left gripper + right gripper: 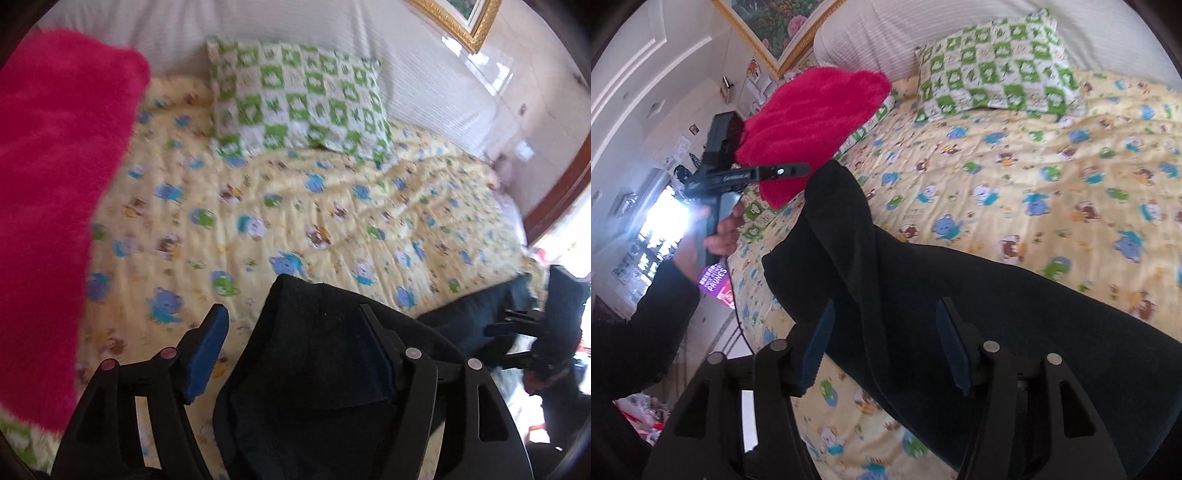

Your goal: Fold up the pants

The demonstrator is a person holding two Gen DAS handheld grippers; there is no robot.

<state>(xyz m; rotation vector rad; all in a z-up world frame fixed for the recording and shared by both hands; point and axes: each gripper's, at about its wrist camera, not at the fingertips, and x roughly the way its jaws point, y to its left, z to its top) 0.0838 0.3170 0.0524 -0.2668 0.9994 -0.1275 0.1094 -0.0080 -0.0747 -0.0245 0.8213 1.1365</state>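
The dark navy pants [997, 306] lie across the yellow cartoon-print bedspread [1034, 177], one end raised toward the left gripper. In the left wrist view the pants [314, 369] bunch between my left gripper's [295, 332] blue-padded fingers, which stand wide apart; the cloth touches only the right pad. My right gripper [886, 332] straddles a fold of the pants with its fingers apart, not pinching. The left gripper [790, 170] also shows in the right wrist view, held in a hand by the pants' raised end. The right gripper [509, 325] shows at the far right of the left wrist view.
A fluffy pink blanket [55, 184] lies at the bed's left side, also in the right wrist view [812, 122]. A green-and-white checked pillow [295, 99] leans on the white headboard [295, 33]. A gold-framed picture [783, 26] hangs on the wall. A cluttered floor lies beyond the bed edge.
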